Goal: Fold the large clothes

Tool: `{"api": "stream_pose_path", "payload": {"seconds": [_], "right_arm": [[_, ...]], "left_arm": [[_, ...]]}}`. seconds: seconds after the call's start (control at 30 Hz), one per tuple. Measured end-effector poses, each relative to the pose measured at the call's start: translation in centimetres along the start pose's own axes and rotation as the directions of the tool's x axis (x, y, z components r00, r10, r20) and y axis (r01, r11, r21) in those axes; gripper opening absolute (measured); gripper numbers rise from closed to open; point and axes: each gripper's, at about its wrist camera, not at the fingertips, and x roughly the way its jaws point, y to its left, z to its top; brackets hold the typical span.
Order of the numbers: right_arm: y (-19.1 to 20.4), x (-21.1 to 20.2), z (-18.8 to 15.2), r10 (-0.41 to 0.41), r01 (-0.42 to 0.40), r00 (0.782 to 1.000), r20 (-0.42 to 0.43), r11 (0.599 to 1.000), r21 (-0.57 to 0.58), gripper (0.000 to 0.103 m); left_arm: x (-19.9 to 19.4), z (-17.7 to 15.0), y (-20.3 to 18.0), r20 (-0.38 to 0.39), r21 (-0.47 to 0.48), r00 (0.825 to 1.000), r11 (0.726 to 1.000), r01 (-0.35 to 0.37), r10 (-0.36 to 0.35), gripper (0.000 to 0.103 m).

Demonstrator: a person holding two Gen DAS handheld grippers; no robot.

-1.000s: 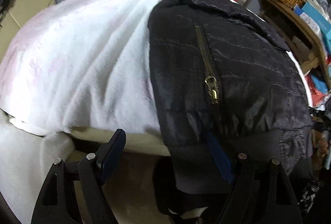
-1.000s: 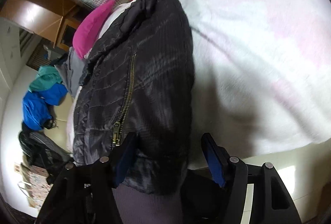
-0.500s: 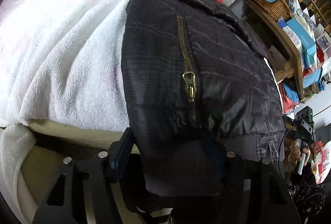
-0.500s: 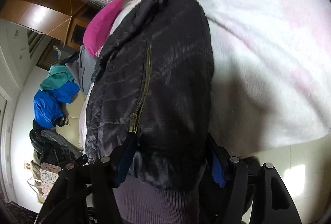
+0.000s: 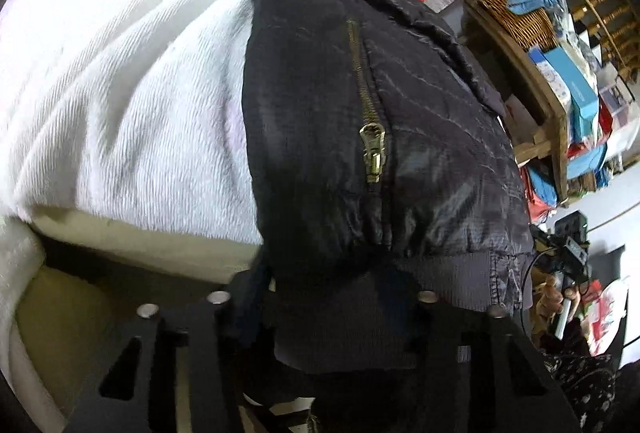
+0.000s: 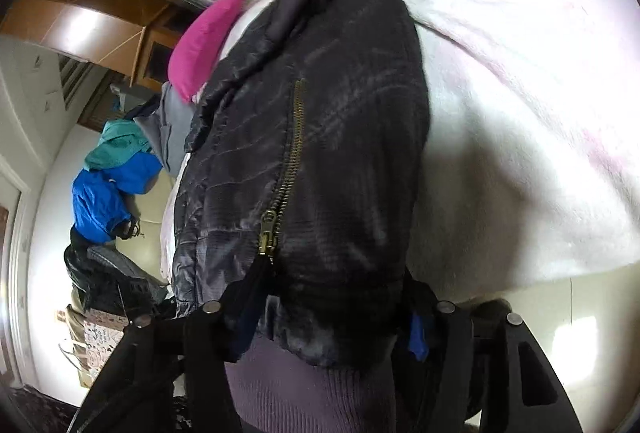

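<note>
- The black jacket [image 5: 400, 137] lies on the white blanket [image 5: 132, 81], its hem hanging over the edge.
- The left gripper [image 5: 340, 297] straddles the ribbed hem; whether it pinches, I cannot tell.
- The right gripper [image 6: 332, 309] likewise.

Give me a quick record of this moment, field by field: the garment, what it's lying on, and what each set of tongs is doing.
garment: black jacket, brass zipper partly done up
surface: white blanket
left tongs: astride the ribbed hem, fingers against the fabric, apparently gripping
right tongs: astride the hem at the other end, also apparently gripping
background: wicker basket on a wooden shelf, blue garment on the floor
fold stage: jacket lying flat, no fold visible yet
</note>
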Motion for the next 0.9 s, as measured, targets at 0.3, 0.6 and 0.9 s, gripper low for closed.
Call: {"api": "stream_pose_path", "payload": {"seconds": [0.3,0.6,0.9], "right_arm": [[0.5,-0.7,0.5,0.015,-0.014,1.0,0.019,1.0,-0.007,0.039],[2.0,-0.5,0.1,-0.034,0.038,0.999,0.042,0.995,-0.09,0.031],[-1.8,0.1,-0.7,0.035,-0.033,0.999,-0.018,0.994,0.108,0.066]], "left_arm": [[-0.1,0.2,0.1,-0.018,-0.011,1.0,1.0,-0.005,0.005,0.045],[-0.6,-0.6,-1.1,-0.027,0.046,1.0,0.999,0.014,-0.013,0.027],[0.1,-1.3,0.1,-0.058,-0.026,0.997,0.999,0.044,-0.045,0.041]]}}
